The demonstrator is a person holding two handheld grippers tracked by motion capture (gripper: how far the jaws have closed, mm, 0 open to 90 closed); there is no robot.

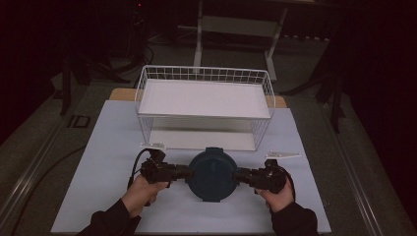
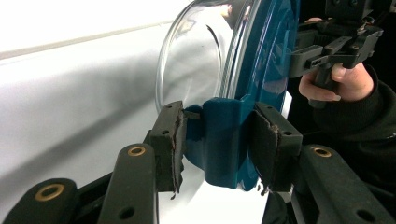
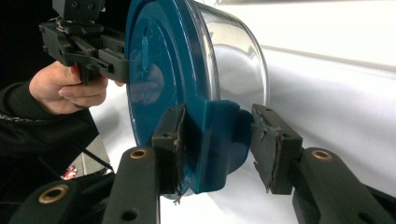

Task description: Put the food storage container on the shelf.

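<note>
Black sleeves [image 1: 115, 219] on both forearms, cuffs loose at the wrists. Left gripper [image 1: 183, 172]: matte black, blocky body with a pistol-style handle, black cable [image 1: 135, 164] looping off its rear. Right gripper [image 1: 242, 176]: same black build, same handle. Arms of flat black links, each with a brass-ringed pivot [image 2: 136, 150] and small dark screw holes below. Fingers [image 2: 169, 140] as thick black rectangular blocks, faced with dark rubber pads, edges frayed and peeling, a loose shred at the lower corner. Same worn pads [image 3: 272, 144] and brass rings on the right set.
</note>
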